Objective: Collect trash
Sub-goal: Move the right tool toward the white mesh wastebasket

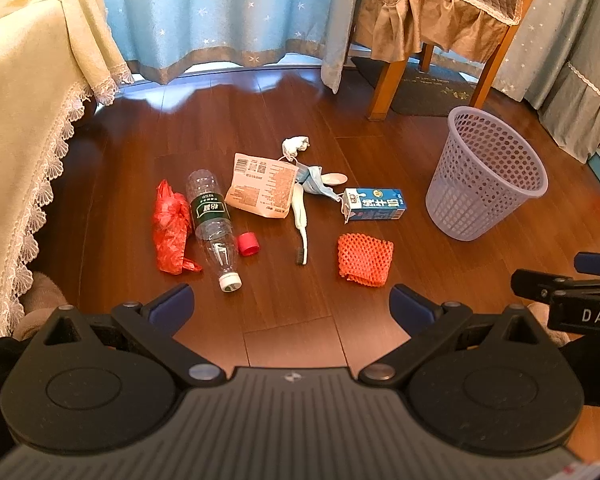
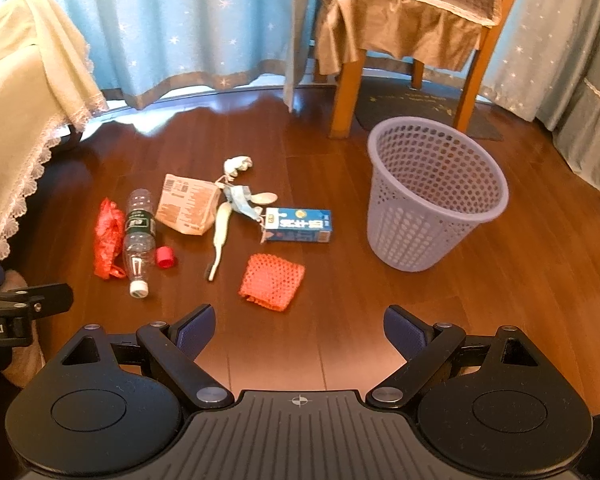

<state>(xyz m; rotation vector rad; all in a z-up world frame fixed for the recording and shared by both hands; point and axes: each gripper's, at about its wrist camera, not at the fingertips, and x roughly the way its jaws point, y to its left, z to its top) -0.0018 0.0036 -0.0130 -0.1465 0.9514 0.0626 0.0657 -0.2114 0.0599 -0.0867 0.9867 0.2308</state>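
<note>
Left gripper [image 1: 290, 306]: jaws spread wide, nothing between them, held above bare floor on the near side of the litter
Right gripper [image 2: 299, 326]: also spread wide and empty, hovering nearer the basket side
Nearest item: orange mesh net [image 2: 272, 282], lying flat just ahead of the right gripper, apart from everything else
Next out: clear plastic bottle [image 1: 214, 224] on its side, cap end toward the camera, touching the red plastic bag [image 1: 171, 230]; red cap [image 1: 248, 244] just beside the bottle
Middle cluster: toothbrush [image 1: 301, 224], paper snack pouch [image 1: 260, 190], blue face mask [image 1: 315, 182], white spoon [image 1: 334, 178], crumpled tissue [image 1: 296, 145]; the mask overlaps the pouch edge
Milk carton [image 1: 376, 204]: on its side, between the cluster and the basket
Lavender waste basket [image 2: 434, 196]: upright, looks empty, well apart from the bottle
Progress: seemingly 0 items binned
Doing it well: take the net with the right gripper first, pinching a raised fold, not the flat weave; the left suits the bottle, gripped across its ribbed body
Risk: the mask loops may drag the pouch or spoon along
</note>
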